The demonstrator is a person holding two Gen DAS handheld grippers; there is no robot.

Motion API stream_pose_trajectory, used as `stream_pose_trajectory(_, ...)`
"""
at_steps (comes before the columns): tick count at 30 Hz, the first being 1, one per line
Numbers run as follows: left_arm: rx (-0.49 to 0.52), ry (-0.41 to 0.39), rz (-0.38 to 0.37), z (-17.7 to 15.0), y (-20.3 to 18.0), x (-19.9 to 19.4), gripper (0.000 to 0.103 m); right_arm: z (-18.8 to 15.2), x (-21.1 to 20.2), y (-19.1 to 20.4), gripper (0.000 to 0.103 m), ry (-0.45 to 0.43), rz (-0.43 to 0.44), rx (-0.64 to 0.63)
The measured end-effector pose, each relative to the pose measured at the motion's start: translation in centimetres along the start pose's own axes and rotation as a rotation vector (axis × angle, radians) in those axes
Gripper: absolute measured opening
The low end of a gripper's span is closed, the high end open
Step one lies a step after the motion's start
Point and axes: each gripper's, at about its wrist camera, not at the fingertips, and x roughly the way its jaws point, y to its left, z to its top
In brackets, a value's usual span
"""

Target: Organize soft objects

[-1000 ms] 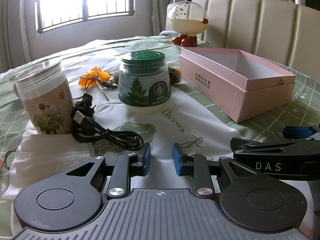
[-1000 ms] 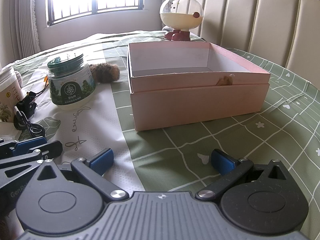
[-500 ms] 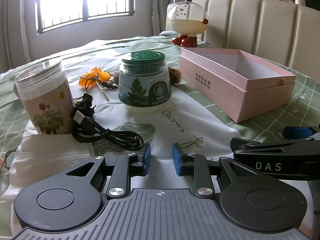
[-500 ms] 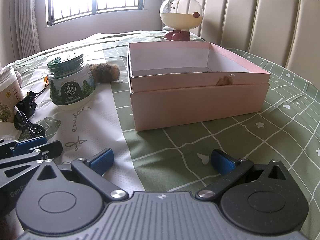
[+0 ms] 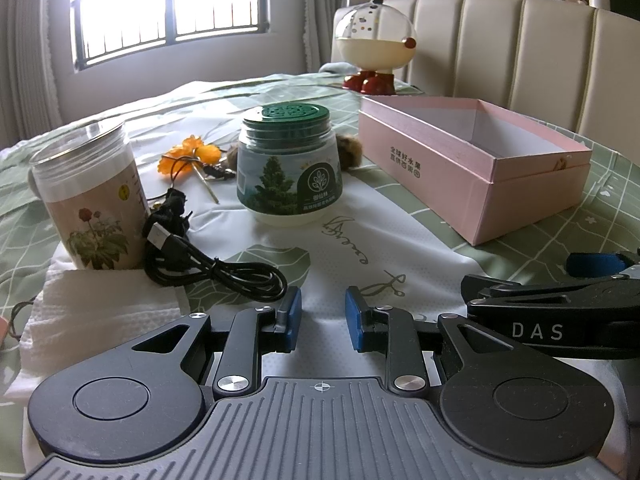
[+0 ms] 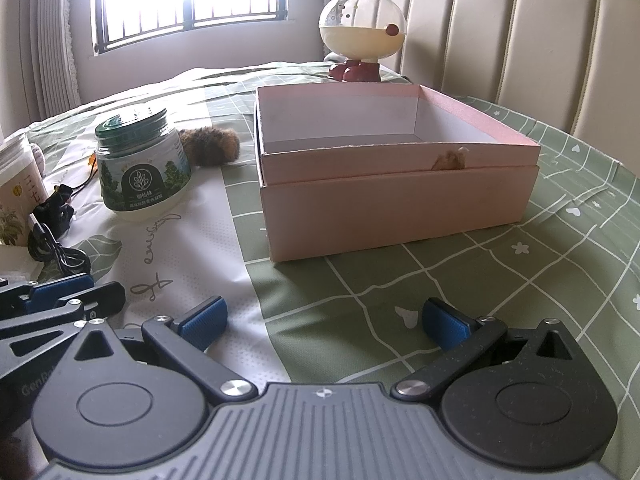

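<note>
An open pink box [image 5: 480, 168] stands at the right of the table; it also shows in the right wrist view [image 6: 396, 196], apparently empty. A brown furry ball [image 6: 212, 146] lies behind the green-lidded jar [image 5: 290, 168], partly hidden in the left wrist view [image 5: 348, 152]. A white folded cloth [image 5: 92, 312] lies near left, an orange flower [image 5: 190, 156] farther back. My left gripper [image 5: 323, 316] is low over the table, empty, its jaws a narrow gap apart. My right gripper [image 6: 322, 320] is wide open and empty, in front of the box.
A clear canister with a flower label [image 5: 90, 204] and a coiled black USB cable [image 5: 208, 268] sit at the left. A round mushroom-shaped toy [image 6: 362, 36] stands behind the box. A beige padded sofa back [image 6: 520, 48] rises beyond the table's far right edge.
</note>
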Motion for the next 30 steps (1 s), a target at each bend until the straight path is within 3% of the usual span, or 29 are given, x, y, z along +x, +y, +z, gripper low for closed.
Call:
stream_pose_trajectory(24,0.002,0.000,0.002,0.0,0.0,-0.1,0.028,0.5,0.1,-0.5,0.103,0.001,0.011,-0.019)
stream_pose_trajectory(30,-0.048,0.038,-0.016,0.7,1.1,-0.4,0.028,2.4,0.7,-1.1,0.103,0.182,0.064,-0.071)
